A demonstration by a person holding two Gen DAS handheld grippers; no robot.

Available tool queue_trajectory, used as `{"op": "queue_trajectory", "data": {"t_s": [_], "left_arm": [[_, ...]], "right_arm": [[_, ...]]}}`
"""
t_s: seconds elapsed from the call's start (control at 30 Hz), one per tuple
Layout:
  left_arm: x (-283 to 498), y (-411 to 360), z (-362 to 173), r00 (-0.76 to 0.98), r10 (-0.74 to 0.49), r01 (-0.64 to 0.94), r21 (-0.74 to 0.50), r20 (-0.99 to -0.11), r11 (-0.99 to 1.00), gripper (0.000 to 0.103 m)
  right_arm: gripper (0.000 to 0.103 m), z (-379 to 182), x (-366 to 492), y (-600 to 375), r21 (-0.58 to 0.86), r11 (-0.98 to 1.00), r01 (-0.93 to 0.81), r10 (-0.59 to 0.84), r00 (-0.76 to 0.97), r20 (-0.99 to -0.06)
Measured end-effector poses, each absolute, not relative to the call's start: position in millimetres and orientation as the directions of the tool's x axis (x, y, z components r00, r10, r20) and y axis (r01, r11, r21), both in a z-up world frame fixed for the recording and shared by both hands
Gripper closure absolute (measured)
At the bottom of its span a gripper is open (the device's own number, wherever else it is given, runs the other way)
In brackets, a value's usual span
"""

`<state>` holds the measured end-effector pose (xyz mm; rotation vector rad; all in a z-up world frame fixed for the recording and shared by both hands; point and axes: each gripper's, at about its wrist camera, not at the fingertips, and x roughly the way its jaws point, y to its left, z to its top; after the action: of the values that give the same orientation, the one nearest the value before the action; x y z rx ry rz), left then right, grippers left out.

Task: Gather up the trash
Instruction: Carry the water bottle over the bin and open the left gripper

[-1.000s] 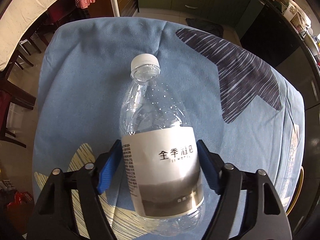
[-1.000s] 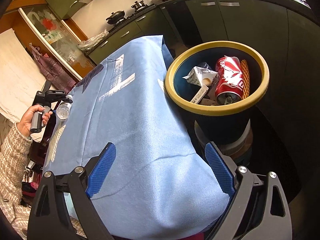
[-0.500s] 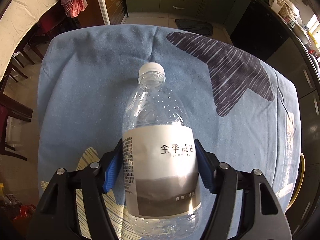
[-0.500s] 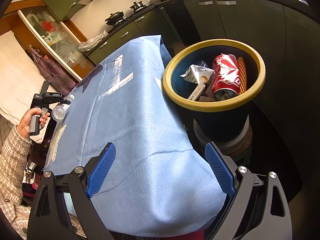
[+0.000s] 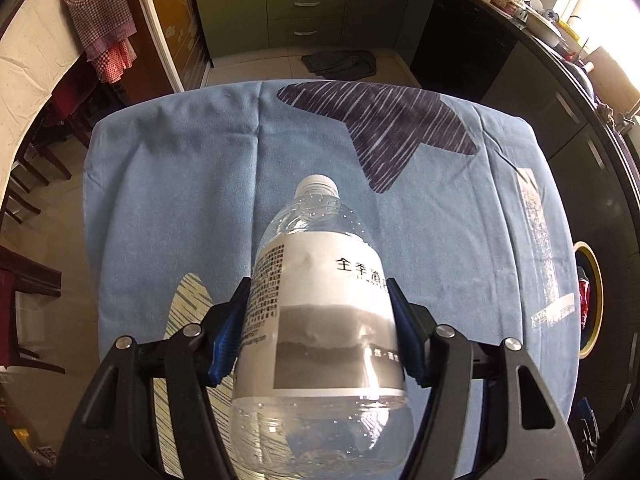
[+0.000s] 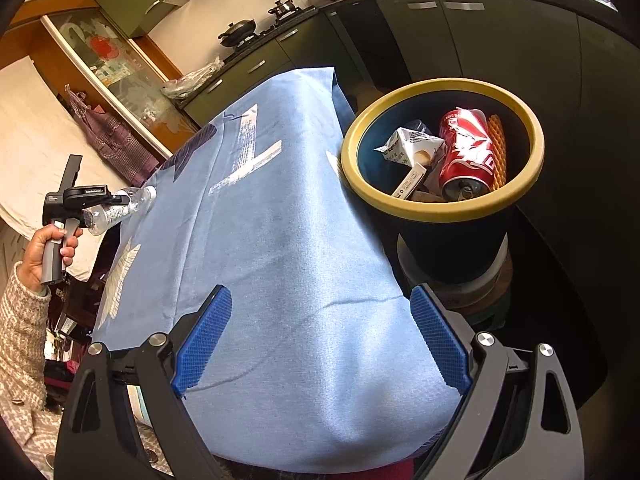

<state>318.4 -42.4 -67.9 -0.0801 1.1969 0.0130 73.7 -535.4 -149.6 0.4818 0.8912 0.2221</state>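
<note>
Left wrist view: the left gripper (image 5: 316, 332) is clamped on a clear plastic bottle (image 5: 316, 320), its blue pads (image 5: 226, 340) pressed against the white label on both sides. The jaws have just been closing a little, with the bottle between them. The bottle's white cap (image 5: 318, 182) points away from the gripper, out over the blue tablecloth (image 5: 180, 184), and the bottle looks lifted clear of the cloth.

In the right wrist view, the same bottle (image 6: 116, 210) is seen far off to the left, held in the other gripper by a hand (image 6: 44, 248) in a knitted sleeve. The right gripper (image 6: 320, 340) stands wide apart with nothing between its pads, above the near end of the cloth. Ahead and to its right sits a yellow-rimmed bin (image 6: 440, 210) just beside the table edge, holding a crushed red can (image 6: 464, 152) and a small carton (image 6: 408, 146).
</note>
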Motion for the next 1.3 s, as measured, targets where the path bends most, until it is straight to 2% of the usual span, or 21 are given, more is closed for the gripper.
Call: {"op": "queue_trajectory", "data": {"t_s": [0.37, 0.77, 1.03, 1.3], "left_arm": [[298, -83, -37, 0.401, -0.11, 0.081, -0.085, -0.909, 0.993, 0.041], [262, -262, -7, 0.352, -0.329, 0.461, -0.143, -0.876, 0.876, 0.041], [262, -400, -41, 0.258, -0.4, 0.614, -0.171, -0.88, 0.771, 0.041], [288, -489, -95, 0.252, -0.416, 0.599, -0.196, -0.874, 0.776, 0.04]], "right_arm": [[0.013, -143, 66, -541, 0.486, 0.874, 0.013, 0.37, 0.63, -0.682], [0.013, -138, 28, -584, 0.497, 0.862, 0.097, 0.305, 0.684, -0.663], [0.013, -147, -2, -624, 0.518, 0.836, 0.183, 0.258, 0.702, -0.664], [0.013, -163, -33, -666, 0.551, 0.788, 0.273, 0.212, 0.72, -0.66]]}}
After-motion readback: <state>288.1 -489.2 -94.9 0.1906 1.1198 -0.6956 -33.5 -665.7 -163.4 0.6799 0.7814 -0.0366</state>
